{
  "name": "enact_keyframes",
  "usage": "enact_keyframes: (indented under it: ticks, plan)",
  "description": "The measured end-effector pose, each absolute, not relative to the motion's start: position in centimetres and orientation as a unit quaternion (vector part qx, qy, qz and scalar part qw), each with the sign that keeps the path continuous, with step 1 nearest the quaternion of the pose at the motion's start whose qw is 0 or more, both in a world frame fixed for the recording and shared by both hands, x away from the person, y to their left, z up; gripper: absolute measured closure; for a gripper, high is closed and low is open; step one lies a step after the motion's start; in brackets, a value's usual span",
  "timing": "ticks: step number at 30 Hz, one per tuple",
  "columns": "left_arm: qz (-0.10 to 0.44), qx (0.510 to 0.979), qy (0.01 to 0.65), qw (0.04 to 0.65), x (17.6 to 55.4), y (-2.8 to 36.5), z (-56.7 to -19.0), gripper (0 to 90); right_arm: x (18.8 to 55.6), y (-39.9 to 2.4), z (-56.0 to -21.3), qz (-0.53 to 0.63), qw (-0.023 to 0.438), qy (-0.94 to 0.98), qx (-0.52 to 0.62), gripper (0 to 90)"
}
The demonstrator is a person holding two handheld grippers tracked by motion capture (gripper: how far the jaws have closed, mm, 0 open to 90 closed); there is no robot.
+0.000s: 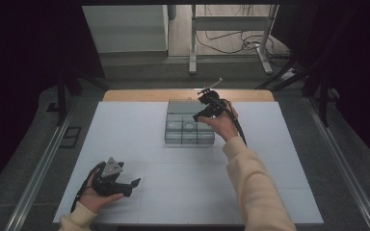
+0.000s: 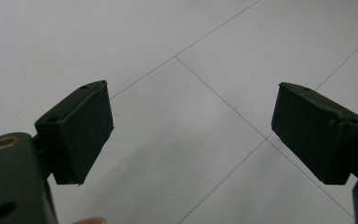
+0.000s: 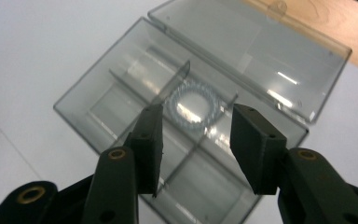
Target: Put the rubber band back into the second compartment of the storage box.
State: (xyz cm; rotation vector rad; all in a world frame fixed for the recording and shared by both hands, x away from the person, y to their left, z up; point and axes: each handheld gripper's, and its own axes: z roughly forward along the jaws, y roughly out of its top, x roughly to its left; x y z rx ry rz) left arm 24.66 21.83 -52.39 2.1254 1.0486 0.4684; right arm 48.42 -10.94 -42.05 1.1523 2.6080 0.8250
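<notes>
White tabletop (image 1: 139, 144) with thin grid lines, wood strip along the far edge. Near the far middle sits a clear plastic box (image 1: 189, 126), lid (image 3: 261, 51) swung fully open and lying flat behind it. Box is split by thin dividers (image 3: 175, 86) into several compartments.

Right gripper (image 1: 207, 108) hangs just above the box, jaws released with a moderate gap, nothing between them. In the right gripper view they frame the middle compartment, where a ring (image 3: 195, 103) lies flat on the box floor: pale, bluish-clear, looks like a coiled hair tie or beaded bracelet, cannot tell which. It sits beside a divider, possibly touching it; the other compartments look bare.

Left gripper (image 1: 119, 179) rests low at the near left of the tabletop, well apart from the box, jaws spread wide, holding nothing; bare tabletop (image 2: 191, 116) shows between them in the left gripper view.

Handling guess: ring is very light, probably springy and soft, smooth so a bit slippery, not fragile. Best hold: one jaw inside the loop, one outside, pinching the band on the side away from the divider. Dividers crowd the jaws, so come straight down.

Box is light, stiff, thin-walled and slick; likely slides or tips if bumped. Take it by an outer wall, and brace it with the left gripper if it shifts.
</notes>
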Motion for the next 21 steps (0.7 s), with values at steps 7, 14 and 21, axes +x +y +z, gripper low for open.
enact_keyframes:
  ticks: [7, 14, 21]
  plan:
    - [0.181, 0.823, 0.404, 0.355, 24.8, 21.7, -52.4, 13.1, 44.7, -14.7, -42.9, 0.286, 0.084, 0.87, 0.393, 54.2]
    - [0.184, 0.82, 0.408, 0.357, 25.0, 22.0, -52.3, 13.2, 40.7, -18.8, -43.7, 0.291, 0.087, 0.867, 0.395, 54.3]
    - [0.183, 0.821, 0.407, 0.356, 25.0, 21.9, -52.3, 13.2, 37.6, -22.0, -44.6, 0.302, 0.083, 0.857, 0.408, 55.0]
